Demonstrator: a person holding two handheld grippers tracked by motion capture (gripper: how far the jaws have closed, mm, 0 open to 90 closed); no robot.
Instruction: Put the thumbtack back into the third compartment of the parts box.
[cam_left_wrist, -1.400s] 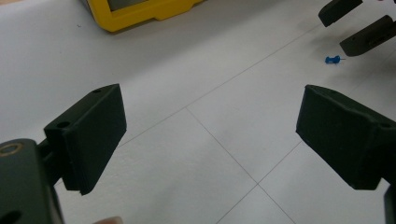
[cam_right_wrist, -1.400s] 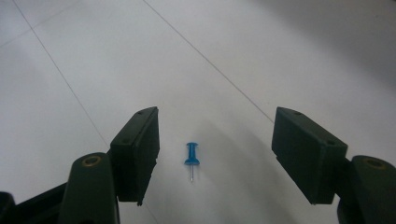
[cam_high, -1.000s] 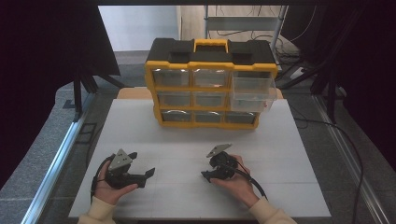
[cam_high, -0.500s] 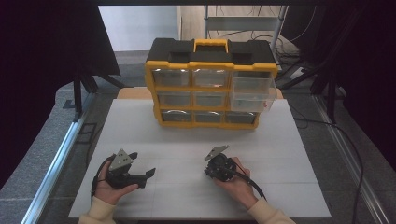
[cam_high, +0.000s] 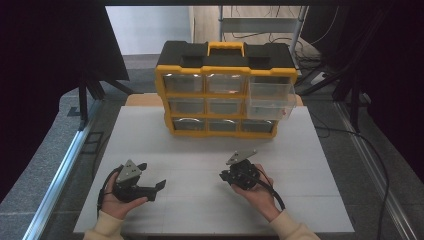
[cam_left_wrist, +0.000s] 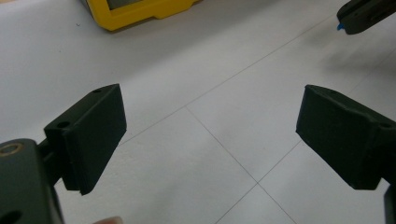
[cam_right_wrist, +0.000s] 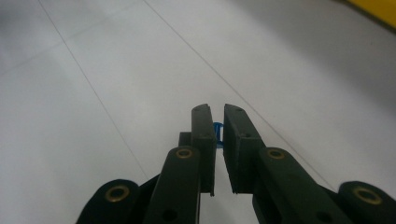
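1. Blue is the colour of the small part (cam_right_wrist: 217, 132) that sits between the jaws of the right gripper (cam_right_wrist: 215, 122); in the left gripper view it shows as a tiny blue tip (cam_left_wrist: 340, 27) at the end of that gripper.
2. These jaws have just been closing and now stand almost together, pinching the blue part between the pads. It is held just above the white table (cam_high: 200, 150), in front of the person's right hand (cam_high: 257, 187).
3. I judge the part very light and quite stiff, probably plastic, though it is too small to tell its shape. Such a small smooth thing can slip or twist out, so a hold across its middle with a steady squeeze seems best.
4. The left gripper (cam_left_wrist: 210, 135) is spread wide with nothing between its jaws. It rests low over the table on the left hand (cam_high: 120, 197), well apart from the right one.
5. The table top is flat, white and matt, with thin seam lines crossing it, so a dropped part would be easy to see.
6. At the far side stands a yellow and black drawer box (cam_high: 225, 90) with clear drawers. One drawer (cam_high: 270, 100) at its right end is pulled out, and I judge the part may go there.
7. Around the table the room is dark, with black curtains, grey floor and cables (cam_high: 372, 150) on the right.
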